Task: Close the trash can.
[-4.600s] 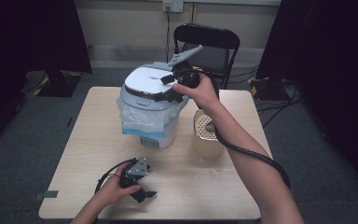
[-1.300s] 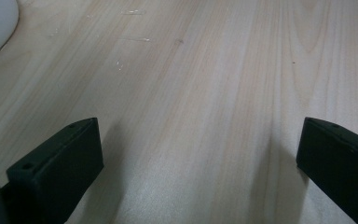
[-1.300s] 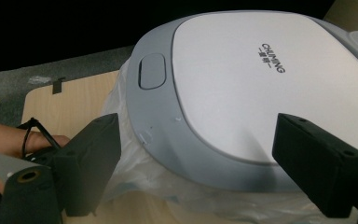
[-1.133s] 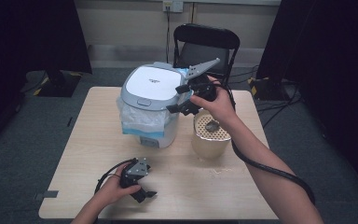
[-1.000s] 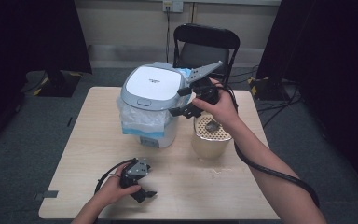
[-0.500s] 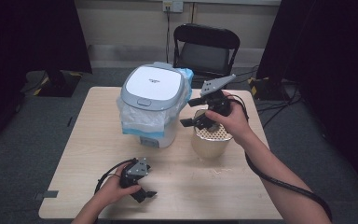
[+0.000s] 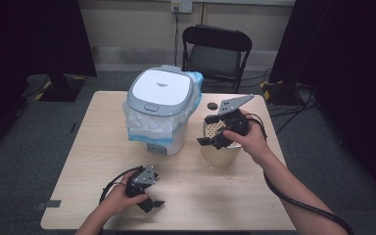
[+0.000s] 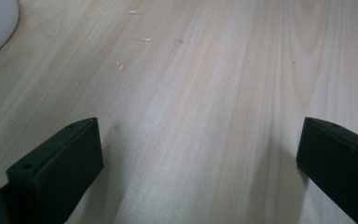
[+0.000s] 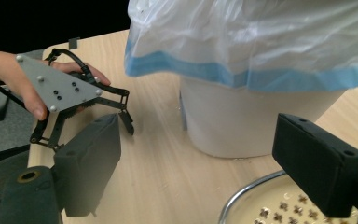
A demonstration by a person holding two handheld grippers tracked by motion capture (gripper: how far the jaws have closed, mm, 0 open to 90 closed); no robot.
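The right gripper [image 7: 209,131] is held over the near-left rim of the round metal bowl with a perforated insert [image 7: 220,155], which stands on the pale wooden table [image 7: 93,147] just right of the white bin. In the right gripper view its two black jaws stand well apart with nothing between them; the bowl's steel rim [image 9: 242,198] and punched holes lie below and beyond the right jaw, and the pads touch neither.

The white lidded bin lined with a clear, blue-edged plastic bag [image 7: 159,110] stands at the centre of the table, lid closed. The bag's blue hem [image 9: 242,74] hangs over the bin wall, close ahead of the right gripper. A small black round cap [image 7: 212,105] lies on the table behind the bowl, near the far edge.

The left gripper [image 7: 152,201] rests on the table near the front edge, held in the person's left hand [image 7: 120,198], well apart from the bin and the bowl. In the left gripper view its jaws are spread wide over bare wood grain [image 8: 200,93] and hold nothing. The same gripper, with its grey three-cornered plate [image 9: 58,88], appears farther off in the right gripper view

A black folding chair [image 7: 215,49] stands beyond the table's far edge
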